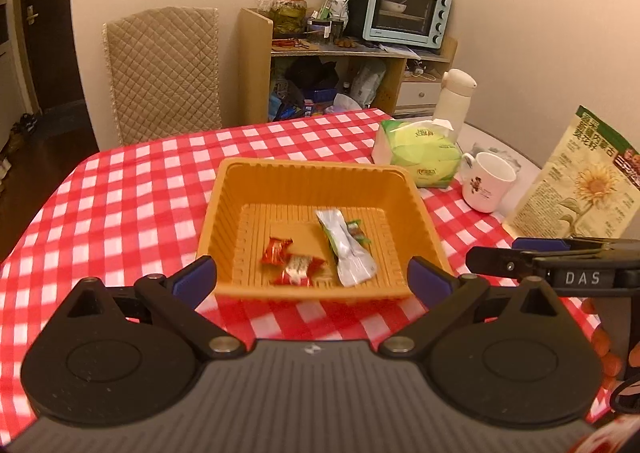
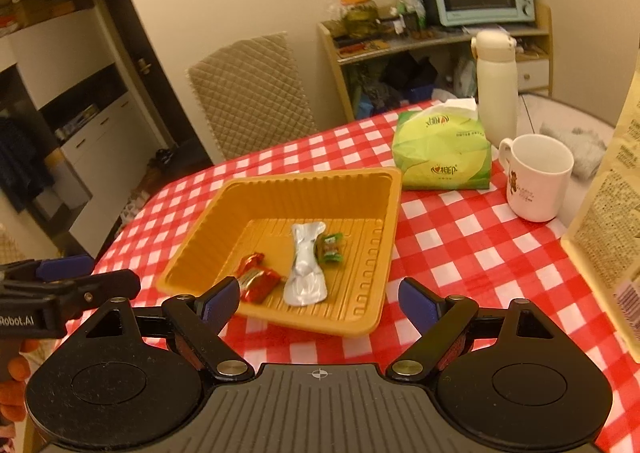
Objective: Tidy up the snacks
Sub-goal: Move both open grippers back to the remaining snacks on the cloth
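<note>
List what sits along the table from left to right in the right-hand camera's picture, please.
Orange tray → green tissue pack → white bottle → white mug → big printed bag at the right edge.

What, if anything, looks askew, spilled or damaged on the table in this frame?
Nothing stands out. The orange tray sits flat on the checked tablecloth with a silver packet, two red candies and a green candy lying loose inside. The mug stands upright.

Wrapped snacks [image 1: 346, 249] in orange tray [image 1: 312, 181]
</note>
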### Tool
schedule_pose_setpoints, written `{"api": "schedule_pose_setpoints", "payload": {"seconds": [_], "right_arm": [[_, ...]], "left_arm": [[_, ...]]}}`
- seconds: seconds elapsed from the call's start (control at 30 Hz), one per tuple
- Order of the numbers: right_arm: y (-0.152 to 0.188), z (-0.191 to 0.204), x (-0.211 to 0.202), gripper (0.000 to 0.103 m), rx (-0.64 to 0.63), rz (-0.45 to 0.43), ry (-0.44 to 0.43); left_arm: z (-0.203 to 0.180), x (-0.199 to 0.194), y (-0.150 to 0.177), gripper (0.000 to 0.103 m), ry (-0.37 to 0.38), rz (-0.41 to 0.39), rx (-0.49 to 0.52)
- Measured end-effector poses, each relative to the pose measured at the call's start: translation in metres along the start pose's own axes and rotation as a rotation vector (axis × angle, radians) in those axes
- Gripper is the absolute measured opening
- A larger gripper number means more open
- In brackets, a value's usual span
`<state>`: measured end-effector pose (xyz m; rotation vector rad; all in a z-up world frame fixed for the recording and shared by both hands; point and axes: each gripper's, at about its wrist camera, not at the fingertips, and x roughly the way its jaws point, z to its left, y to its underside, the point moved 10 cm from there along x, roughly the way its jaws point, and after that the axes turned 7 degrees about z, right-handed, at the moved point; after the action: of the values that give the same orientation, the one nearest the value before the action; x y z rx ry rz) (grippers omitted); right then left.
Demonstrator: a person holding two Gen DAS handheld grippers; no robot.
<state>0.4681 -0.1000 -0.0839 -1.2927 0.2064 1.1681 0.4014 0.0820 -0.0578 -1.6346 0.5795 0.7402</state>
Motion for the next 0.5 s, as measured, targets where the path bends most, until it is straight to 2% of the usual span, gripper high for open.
{"api": "schedule_pose_setpoints", "payload": {"seconds": [0.27,0.5], "right_arm": [[0.038,0.016,-0.033,0.087,-0.105,0.012,-0.034],[0.068,0.02,-0.054,0.087,-0.133,0.032,-0.085]], "left_arm": [[-0.007,-0.044,0.043,0.101,-0.008,0.002,-0.042],[-0.005,-0.073,0.083,0.101,-0.043,0.015,-0.087]]}}
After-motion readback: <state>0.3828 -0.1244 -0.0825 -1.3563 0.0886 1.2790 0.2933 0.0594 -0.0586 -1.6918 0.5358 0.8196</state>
